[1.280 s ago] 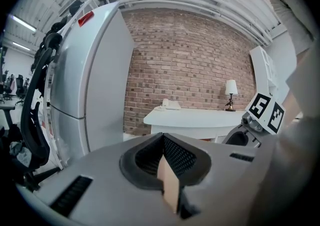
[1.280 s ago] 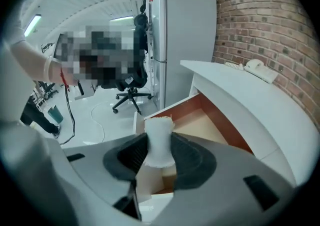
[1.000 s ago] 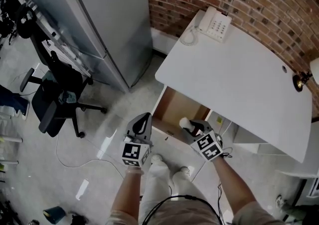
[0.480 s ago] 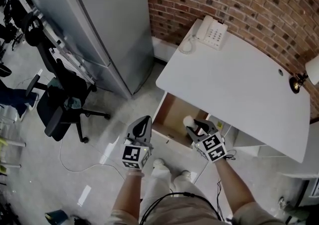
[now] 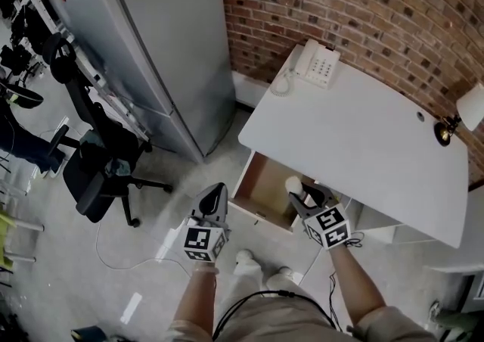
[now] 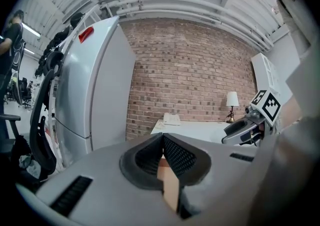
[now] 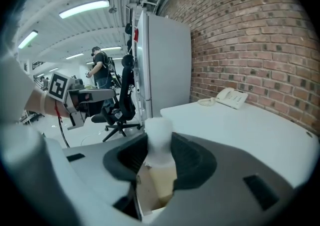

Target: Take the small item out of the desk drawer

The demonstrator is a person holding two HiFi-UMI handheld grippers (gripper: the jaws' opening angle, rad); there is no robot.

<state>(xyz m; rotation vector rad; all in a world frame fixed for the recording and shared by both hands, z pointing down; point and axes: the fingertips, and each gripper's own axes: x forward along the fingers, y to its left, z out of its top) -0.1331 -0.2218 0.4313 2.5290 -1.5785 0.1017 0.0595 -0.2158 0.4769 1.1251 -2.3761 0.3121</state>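
Your left gripper [image 5: 215, 198], left of the drawer [image 5: 261, 181]: fingers [image 6: 181, 157] pressed together, nothing between them. Drawer stands open under the white bench [image 5: 363, 136]. Your right gripper [image 5: 301, 194]: fingers clamped on the small item [image 7: 159, 142], which has a white rounded top and a cream lower part, held above the drawer's interior.

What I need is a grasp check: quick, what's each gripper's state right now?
Left gripper: fingers closed, nothing between them.
Right gripper: fingers closed on the small white item.
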